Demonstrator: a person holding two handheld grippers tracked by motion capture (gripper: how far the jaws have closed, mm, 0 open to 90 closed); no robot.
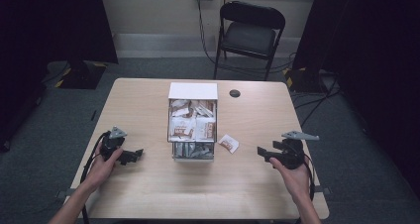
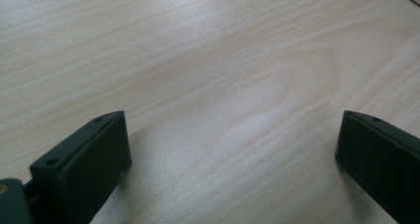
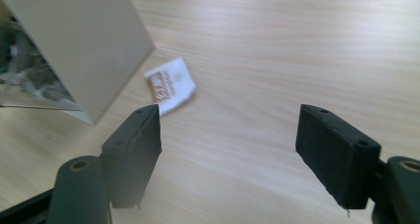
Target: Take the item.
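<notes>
A pale wood-grain rectangular table (image 1: 148,194) takes up the middle of the high view, standing on grey carpet with a black folding chair (image 1: 250,33) beyond its far edge. At the table's centre stands a white box-shaped organiser (image 1: 193,91) with clear compartments, filled with small brown-and-white packets; in the right gripper view one plain off-white side wall of it (image 3: 84,45) rises at the upper left. A small round black grommet (image 1: 235,93) is set into the tabletop just right of the organiser's far end. The left gripper (image 1: 134,155), black and held in the person's left hand (image 1: 101,167), rests low on the table to the left of the organiser and well apart from it; in the left gripper view its jaws stand wide apart over bare wood with nothing between them. The right gripper (image 1: 262,152), black with a grey three-cornered plate on top, sits in the right hand (image 1: 292,177) to the right of the organiser, its jaws likewise spread wide and empty. A single small white sachet with brown print (image 1: 229,143) lies flat on the table just beside the organiser's near right corner, between it and the right gripper, touched by neither jaw; in the right gripper view the sachet (image 3: 170,84) lies beyond the left jaw's tip.
</notes>
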